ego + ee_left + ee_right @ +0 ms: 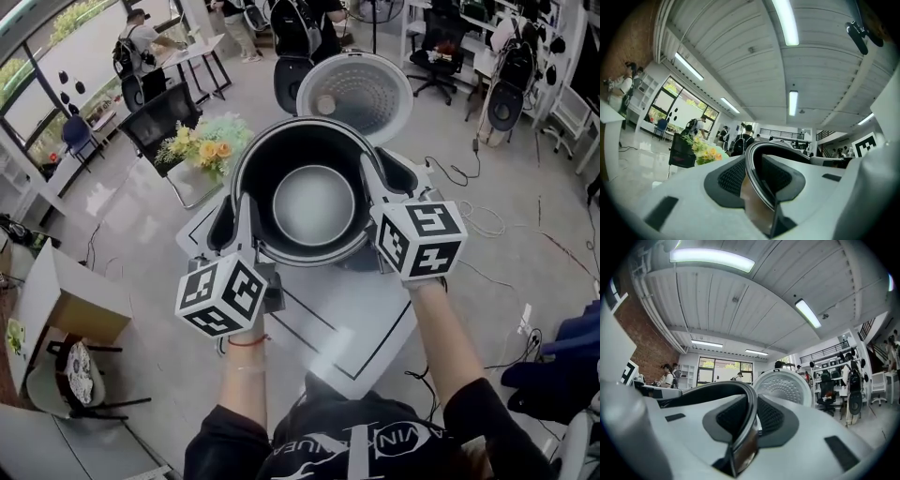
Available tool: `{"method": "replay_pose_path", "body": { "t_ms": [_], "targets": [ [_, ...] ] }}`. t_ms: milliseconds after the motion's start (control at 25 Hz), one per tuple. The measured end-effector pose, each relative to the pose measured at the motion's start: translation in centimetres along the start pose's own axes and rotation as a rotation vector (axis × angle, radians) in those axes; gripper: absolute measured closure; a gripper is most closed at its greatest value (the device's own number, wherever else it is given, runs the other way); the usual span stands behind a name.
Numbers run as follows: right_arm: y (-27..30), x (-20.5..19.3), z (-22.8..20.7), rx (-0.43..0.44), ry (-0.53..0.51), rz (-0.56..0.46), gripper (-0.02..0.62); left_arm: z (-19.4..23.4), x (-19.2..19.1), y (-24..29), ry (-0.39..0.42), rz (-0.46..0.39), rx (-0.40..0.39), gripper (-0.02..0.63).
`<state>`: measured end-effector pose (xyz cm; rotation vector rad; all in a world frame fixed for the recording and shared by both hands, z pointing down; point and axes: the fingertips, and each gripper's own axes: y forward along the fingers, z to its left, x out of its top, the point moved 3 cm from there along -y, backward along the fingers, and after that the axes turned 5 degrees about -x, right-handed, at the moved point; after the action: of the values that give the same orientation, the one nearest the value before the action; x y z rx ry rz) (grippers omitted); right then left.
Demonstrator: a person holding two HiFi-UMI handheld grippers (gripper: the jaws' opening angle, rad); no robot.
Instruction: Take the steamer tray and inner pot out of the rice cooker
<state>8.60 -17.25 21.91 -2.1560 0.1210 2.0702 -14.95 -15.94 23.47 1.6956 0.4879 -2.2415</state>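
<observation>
I hold the black inner pot (314,206) by its rim above the white table (366,319). My left gripper (246,225) is shut on the rim's left side and my right gripper (375,192) on its right side. In the left gripper view the shiny rim (757,178) runs between the grey pads. The right gripper view shows the same grip on the rim (747,423). A white round dotted piece (354,94) stands upright behind the pot (785,387); it looks like the cooker's open lid. The cooker body is hidden under the pot.
A bunch of yellow and white flowers (208,141) stands at the table's far left, beside a black chair (155,117). Cables (469,220) lie on the floor to the right. People and office chairs (436,47) are further back.
</observation>
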Motion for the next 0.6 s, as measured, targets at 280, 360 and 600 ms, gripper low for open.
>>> {"method": "replay_pose_path", "body": {
  "t_ms": [280, 360, 600],
  "targets": [
    [-0.8, -1.4, 4.2, 0.123, 0.043, 0.029, 0.523, 1.8, 0.0, -5.4, 0.001, -0.01, 0.12, 0.509],
    [-1.0, -2.0, 5.6, 0.154, 0.058, 0.037, 0.523, 2.6, 0.0, -6.9, 0.002, -0.007, 0.15, 0.511],
    [-1.5, -4.3, 8.9, 0.229, 0.088, 0.08, 0.522, 4.5, -0.8, -10.5, -0.006, 0.005, 0.237, 0.512]
  ]
}}
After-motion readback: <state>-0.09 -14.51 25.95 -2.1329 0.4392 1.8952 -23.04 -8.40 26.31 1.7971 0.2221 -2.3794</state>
